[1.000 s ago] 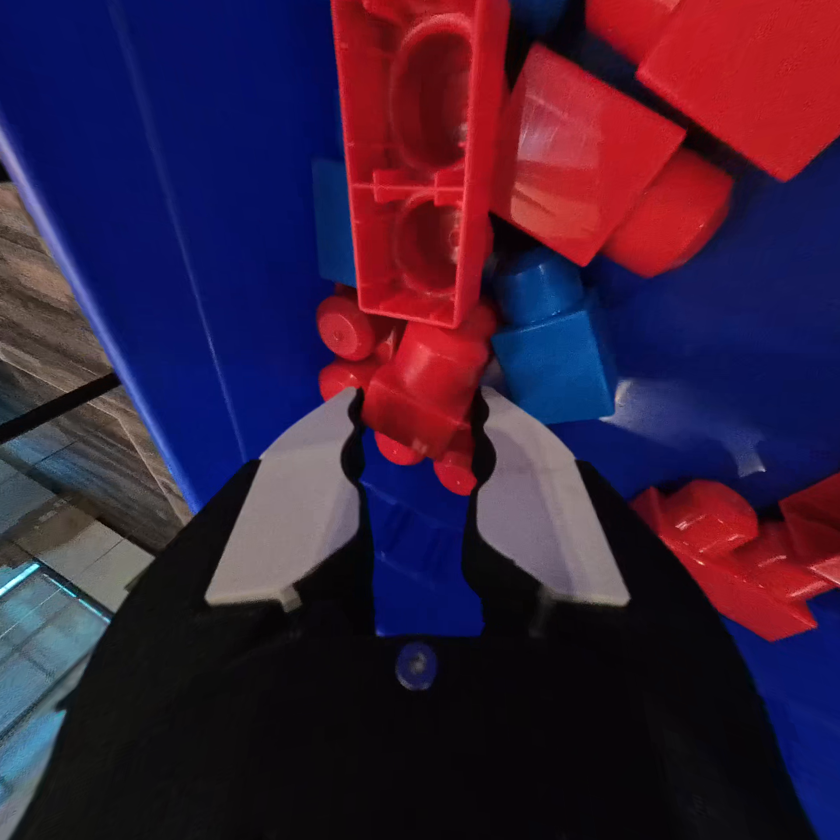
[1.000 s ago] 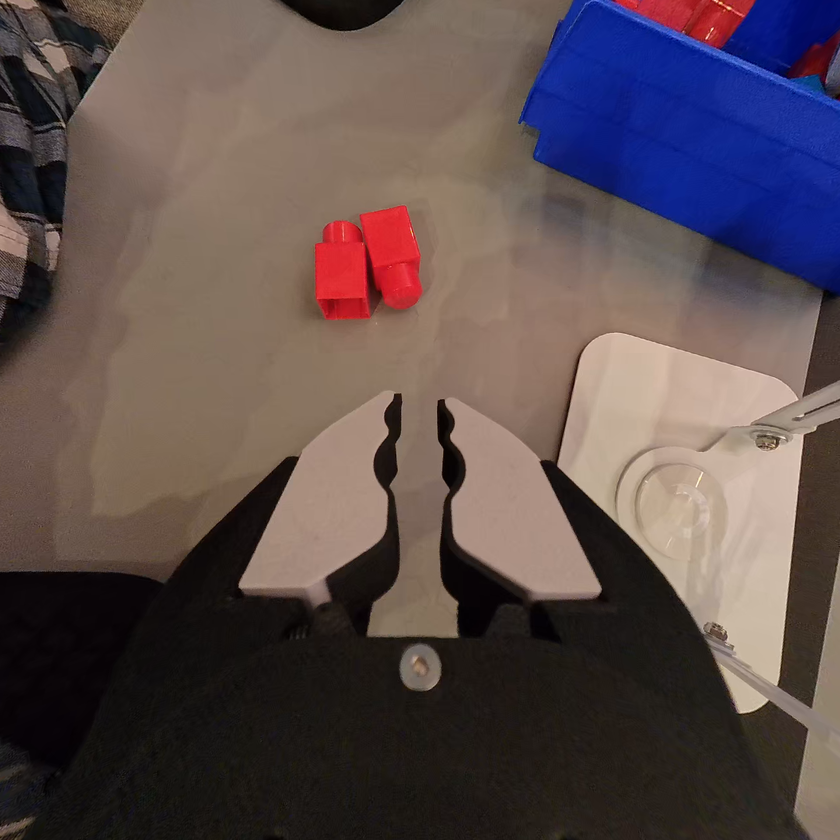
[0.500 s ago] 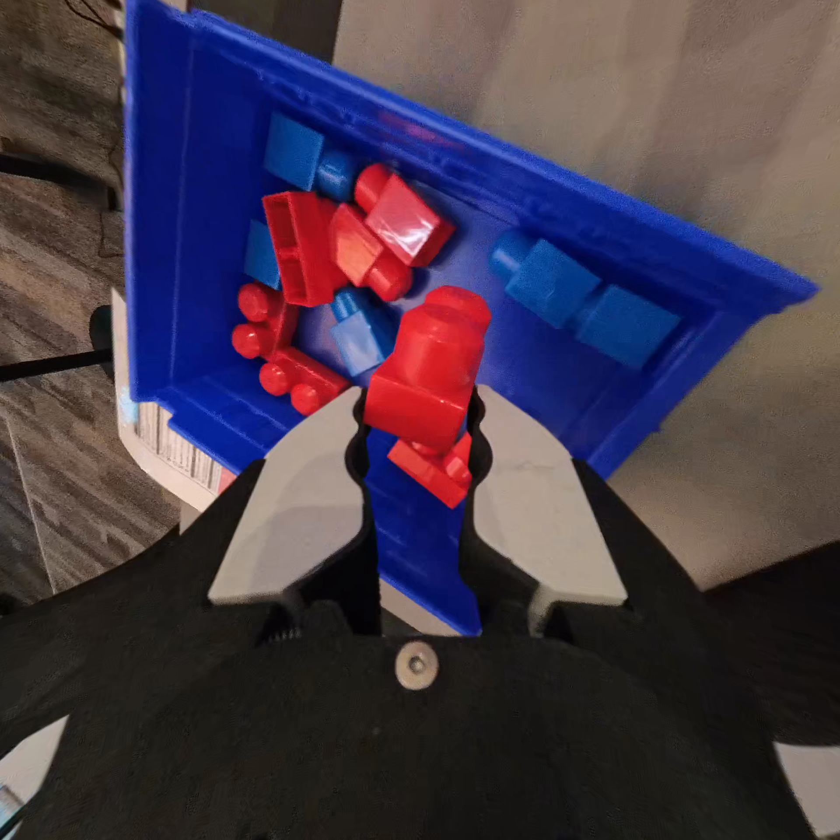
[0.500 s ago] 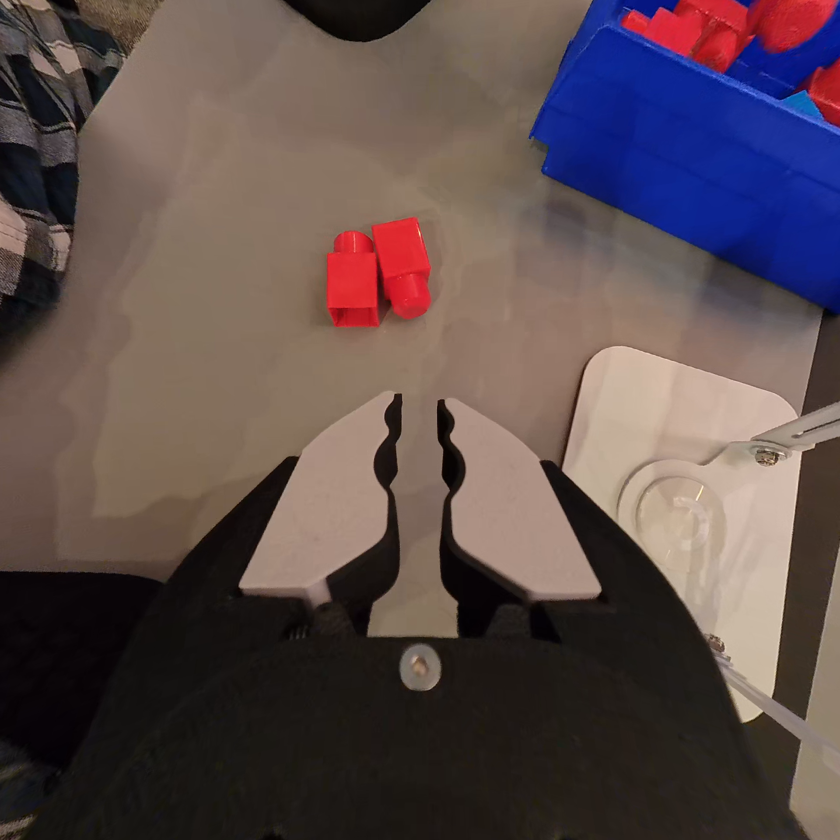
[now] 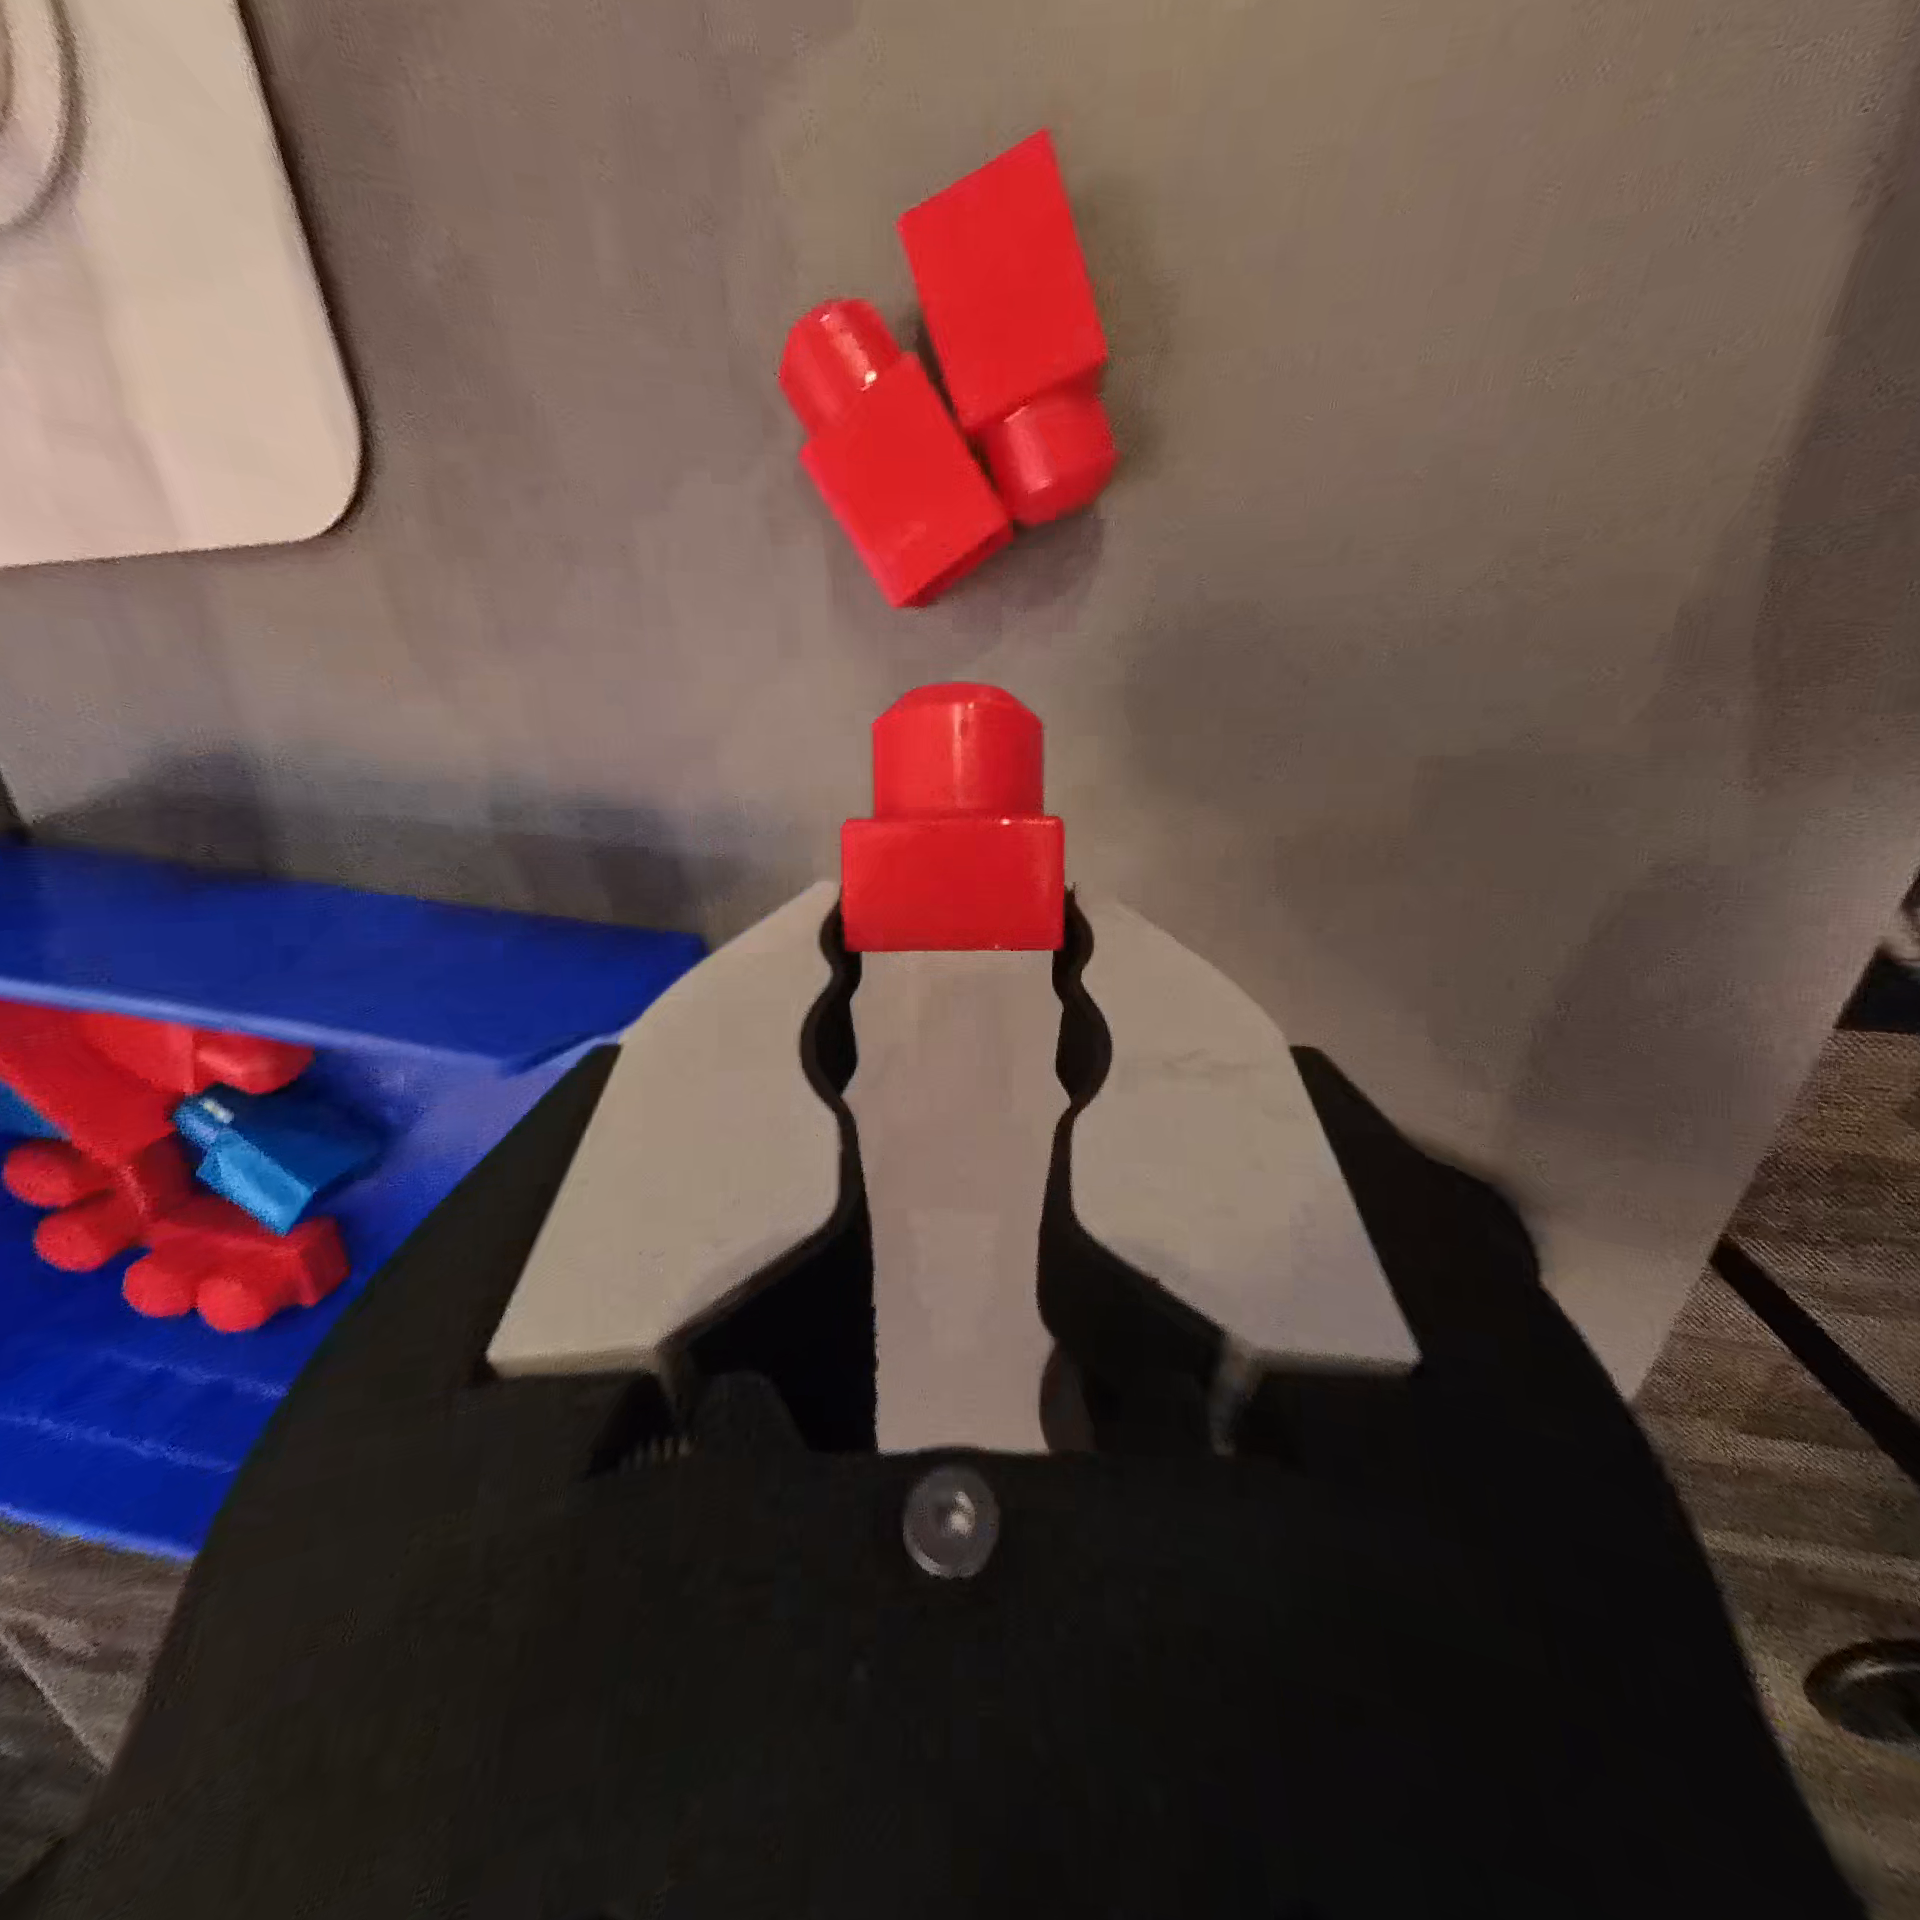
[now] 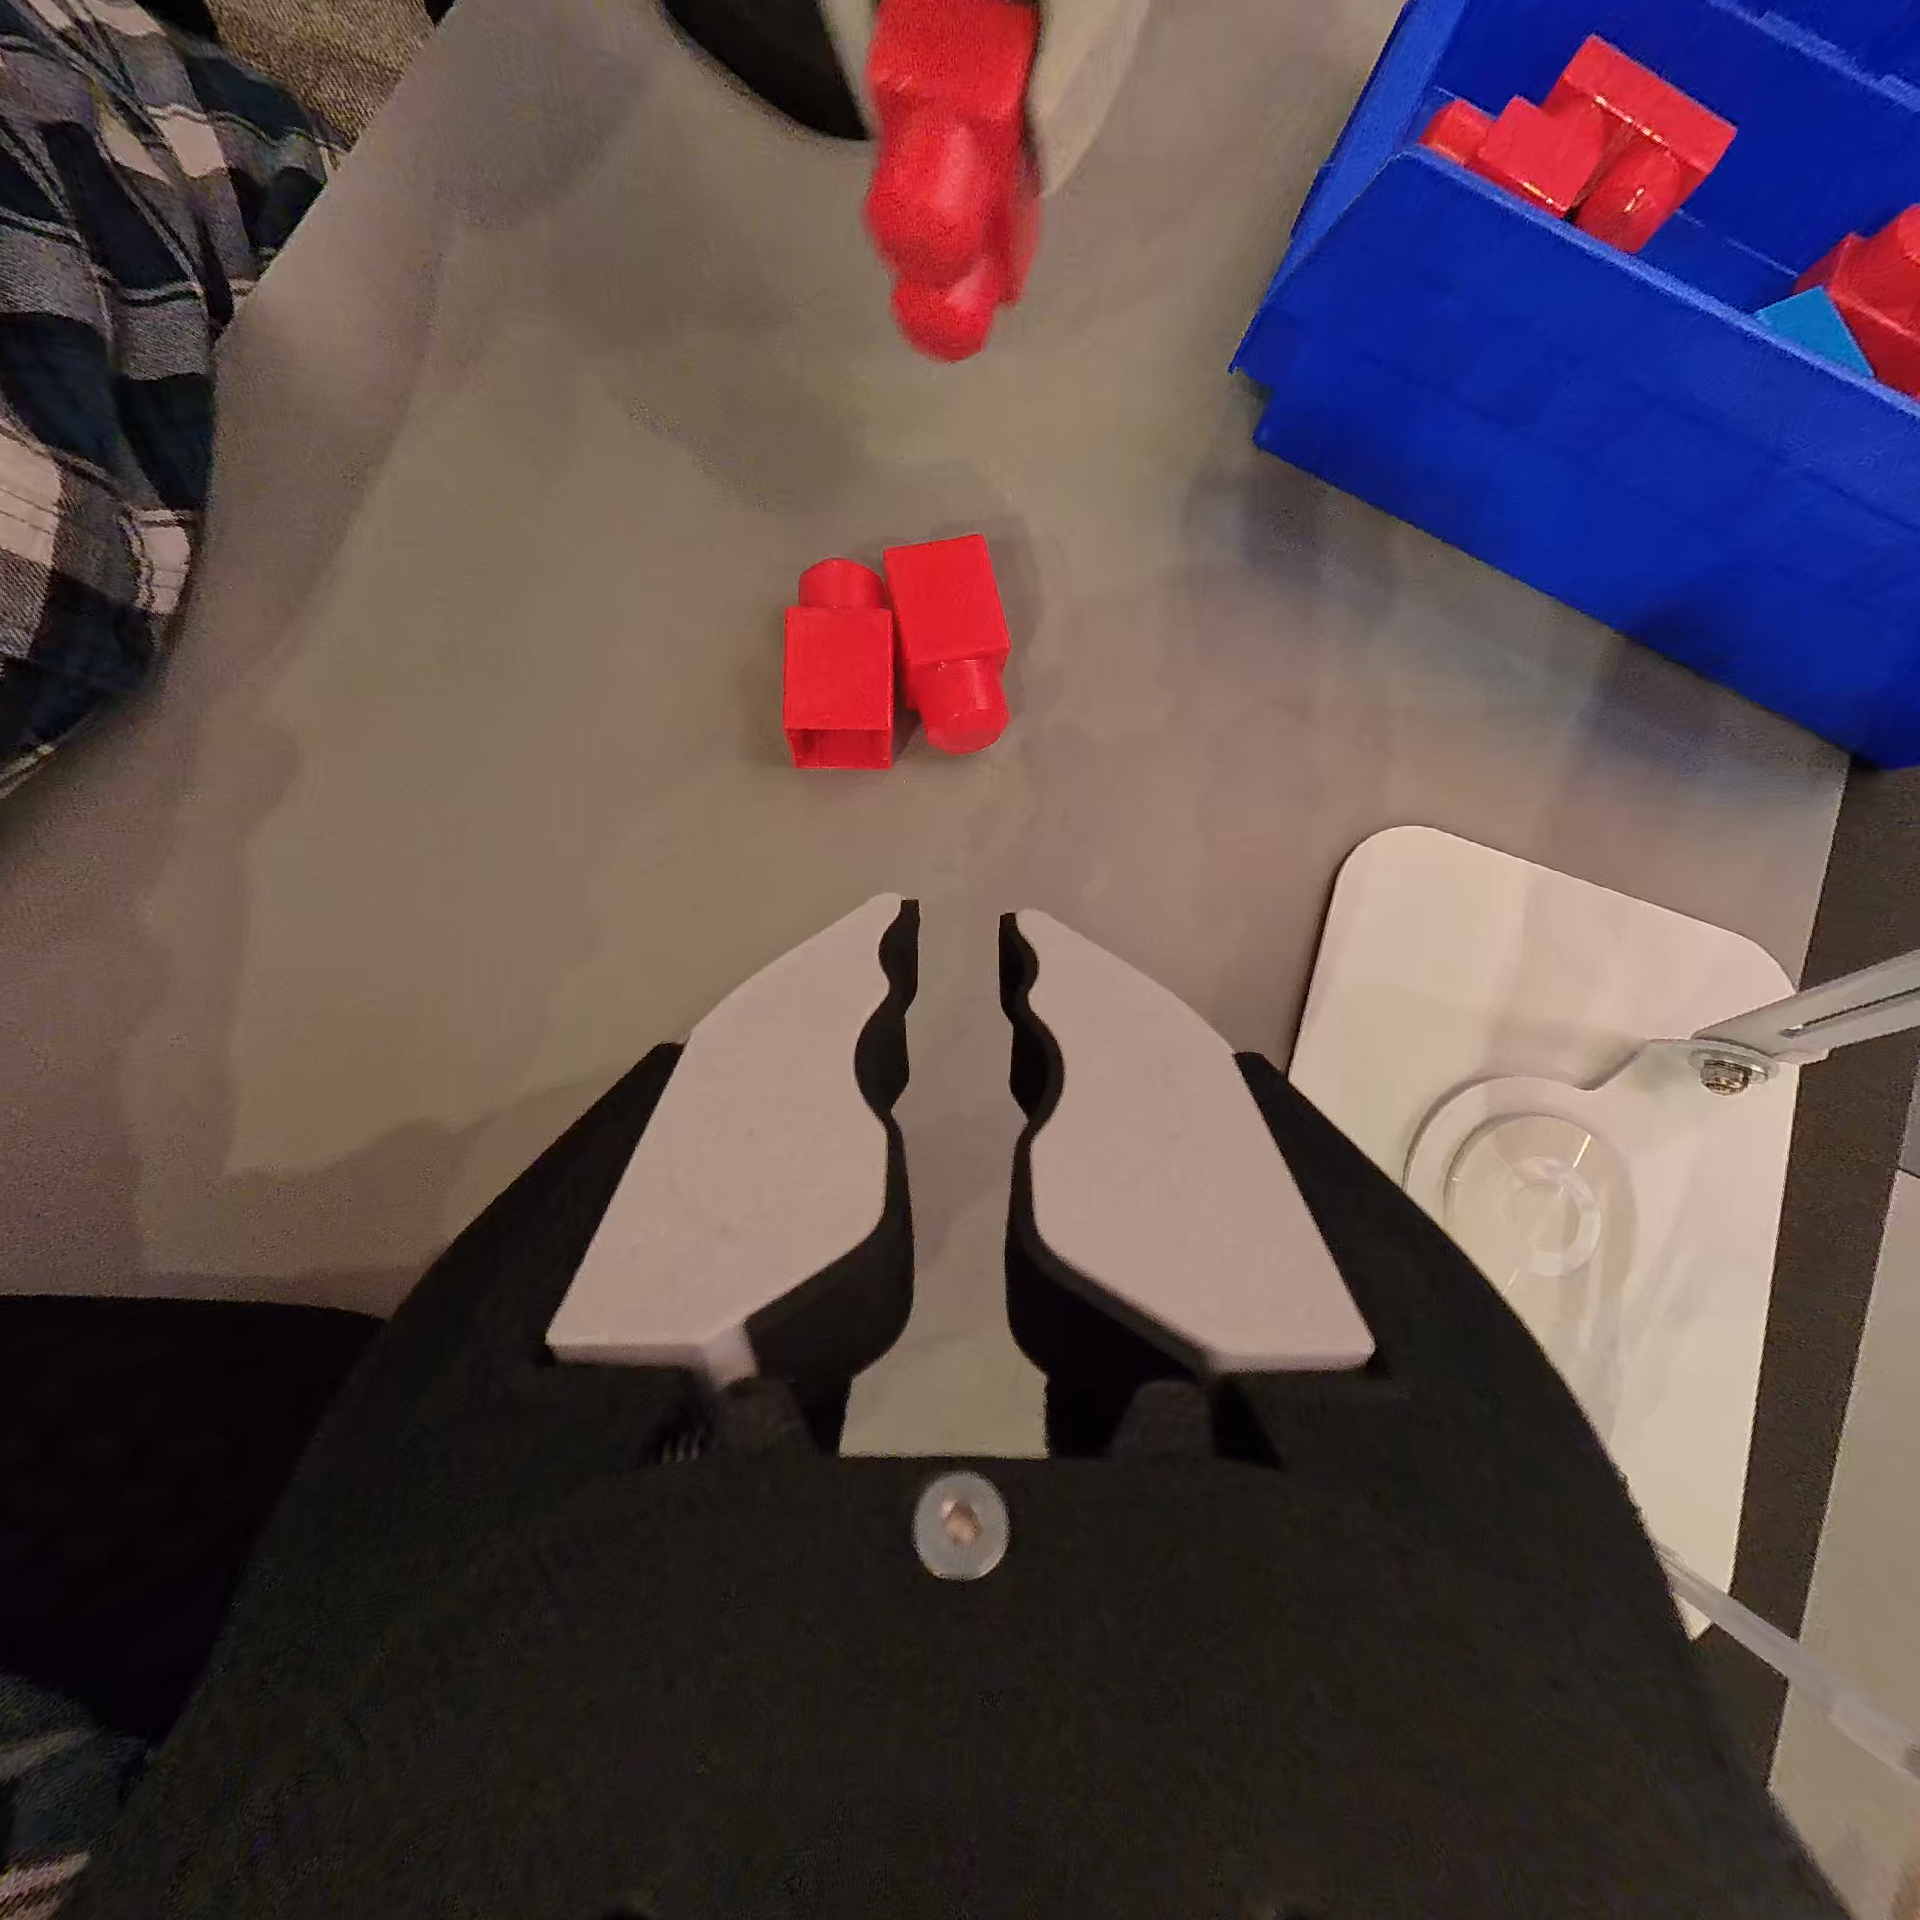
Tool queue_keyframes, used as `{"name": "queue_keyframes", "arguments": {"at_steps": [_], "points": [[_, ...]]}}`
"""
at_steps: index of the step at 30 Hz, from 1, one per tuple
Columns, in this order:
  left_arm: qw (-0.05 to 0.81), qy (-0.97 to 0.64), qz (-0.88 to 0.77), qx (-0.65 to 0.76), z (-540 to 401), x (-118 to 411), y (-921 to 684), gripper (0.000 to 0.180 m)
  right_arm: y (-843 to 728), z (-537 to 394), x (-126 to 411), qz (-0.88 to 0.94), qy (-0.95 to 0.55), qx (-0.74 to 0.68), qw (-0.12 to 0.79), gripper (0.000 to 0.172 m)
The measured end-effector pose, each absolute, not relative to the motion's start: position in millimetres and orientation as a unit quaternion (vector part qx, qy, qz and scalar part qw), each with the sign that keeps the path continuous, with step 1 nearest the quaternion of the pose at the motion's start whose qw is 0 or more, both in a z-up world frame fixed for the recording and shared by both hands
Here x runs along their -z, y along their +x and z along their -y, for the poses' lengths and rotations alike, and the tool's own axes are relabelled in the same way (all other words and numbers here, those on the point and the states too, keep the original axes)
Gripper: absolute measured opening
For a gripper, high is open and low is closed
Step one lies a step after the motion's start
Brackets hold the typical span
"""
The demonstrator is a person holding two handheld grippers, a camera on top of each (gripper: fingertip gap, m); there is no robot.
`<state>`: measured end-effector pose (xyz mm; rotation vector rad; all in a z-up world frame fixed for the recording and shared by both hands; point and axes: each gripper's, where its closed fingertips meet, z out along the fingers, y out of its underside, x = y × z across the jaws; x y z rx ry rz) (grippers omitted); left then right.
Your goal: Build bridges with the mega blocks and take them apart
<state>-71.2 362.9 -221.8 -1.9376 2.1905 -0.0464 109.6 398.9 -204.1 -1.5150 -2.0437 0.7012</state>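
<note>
left gripper [image 5: 951, 914] jaws pinching red block [image 5: 951, 842]; right gripper [image 6: 958, 914] jaws slightly spread, bare.

The left gripper [image 5: 951, 920] clamps a red block [image 5: 951, 883] at its fingertips (stud pointing forward); the right gripper [image 6: 958, 920] hovers with jaws slightly parted, gripping nothing.

2 red blocks [image 6: 894, 655] touching, lying on table [image 6: 520, 727]

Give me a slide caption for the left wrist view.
Left gripper carries a red block toward two red blocks lying on the grey table.
</note>
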Motion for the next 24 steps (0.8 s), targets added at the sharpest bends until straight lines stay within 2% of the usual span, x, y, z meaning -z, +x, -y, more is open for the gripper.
{"name": "queue_keyframes", "arguments": {"at_steps": [7, 9, 13, 18, 20, 24], "points": [[-0.003, -0.618, -0.778, 0.115, -300, 264, -41, 0.035, 110, -397, 205, 0.753, -0.555, -0.259, 0.243, 0.015], [-0.012, -0.609, -0.775, 0.168, -285, 263, -24, 0.035, 110, -396, 206, 0.754, -0.554, -0.259, 0.240, 0.015], [0.031, -0.614, -0.738, 0.276, -270, 258, 38, 0.035, 110, -395, 206, 0.755, -0.554, -0.260, 0.237, 0.015], [0.076, -0.654, -0.711, 0.248, -294, 279, 77, 0.036, 110, -393, 205, 0.757, -0.551, -0.258, 0.236, 0.015], [0.060, -0.652, -0.708, 0.266, -291, 279, 80, 0.036, 111, -393, 203, 0.757, -0.550, -0.260, 0.238, 0.015], [0.091, -0.664, -0.708, 0.222, -307, 280, 78, 0.050, 111, -394, 202, 0.756, -0.550, -0.263, 0.237, 0.015]]}}
